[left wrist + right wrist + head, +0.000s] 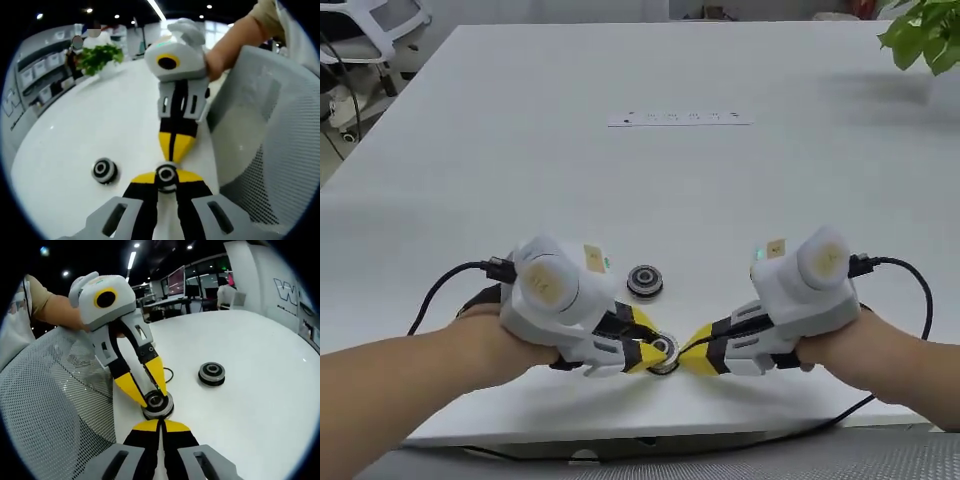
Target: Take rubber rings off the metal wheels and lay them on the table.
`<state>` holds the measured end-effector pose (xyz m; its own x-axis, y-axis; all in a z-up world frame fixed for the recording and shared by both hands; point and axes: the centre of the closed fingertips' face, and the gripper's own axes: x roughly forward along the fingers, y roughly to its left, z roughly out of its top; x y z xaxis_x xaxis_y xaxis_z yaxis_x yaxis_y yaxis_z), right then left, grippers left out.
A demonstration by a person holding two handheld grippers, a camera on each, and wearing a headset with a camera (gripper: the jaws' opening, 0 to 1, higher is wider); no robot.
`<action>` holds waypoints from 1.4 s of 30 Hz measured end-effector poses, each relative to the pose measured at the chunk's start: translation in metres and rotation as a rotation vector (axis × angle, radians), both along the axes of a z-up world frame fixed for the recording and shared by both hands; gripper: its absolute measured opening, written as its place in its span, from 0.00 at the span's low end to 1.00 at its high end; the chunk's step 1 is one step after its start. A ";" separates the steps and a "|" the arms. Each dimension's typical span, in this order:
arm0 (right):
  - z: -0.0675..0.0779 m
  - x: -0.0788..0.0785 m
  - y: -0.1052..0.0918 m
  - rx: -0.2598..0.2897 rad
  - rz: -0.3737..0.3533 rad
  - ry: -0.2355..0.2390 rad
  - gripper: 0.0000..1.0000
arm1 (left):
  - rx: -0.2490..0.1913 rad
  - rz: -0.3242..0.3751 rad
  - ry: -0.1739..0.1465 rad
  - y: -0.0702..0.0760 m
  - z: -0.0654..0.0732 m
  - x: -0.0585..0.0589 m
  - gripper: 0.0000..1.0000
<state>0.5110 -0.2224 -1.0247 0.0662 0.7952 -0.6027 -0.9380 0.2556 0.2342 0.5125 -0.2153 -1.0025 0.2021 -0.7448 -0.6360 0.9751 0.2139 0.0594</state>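
Contact at the wheel [157,404] is hard to read: the right gripper [160,426] has its yellow tips pressed together against the wheel's near rim, and whether any rubber is nipped between them cannot be told. The left gripper [642,352] clamps the same wheel, its tapered yellow jaws spread around the round metal body. That wheel is near the front edge of the smooth white table [620,180], between both grippers. A second wheel [645,281] lies flat a little farther in, apart from both, with a dark outer band around a pale centre. Print on a paper strip [680,118] is too small to read. Beyond lies broad bare tabletop; a leafy plant [925,35] is cut off at the far right corner, and a mesh chair back [50,405] stands close against the near edge
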 end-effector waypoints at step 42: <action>0.027 -0.001 -0.001 0.222 -0.216 0.244 0.00 | 0.016 0.021 -0.003 -0.004 -0.001 0.003 0.13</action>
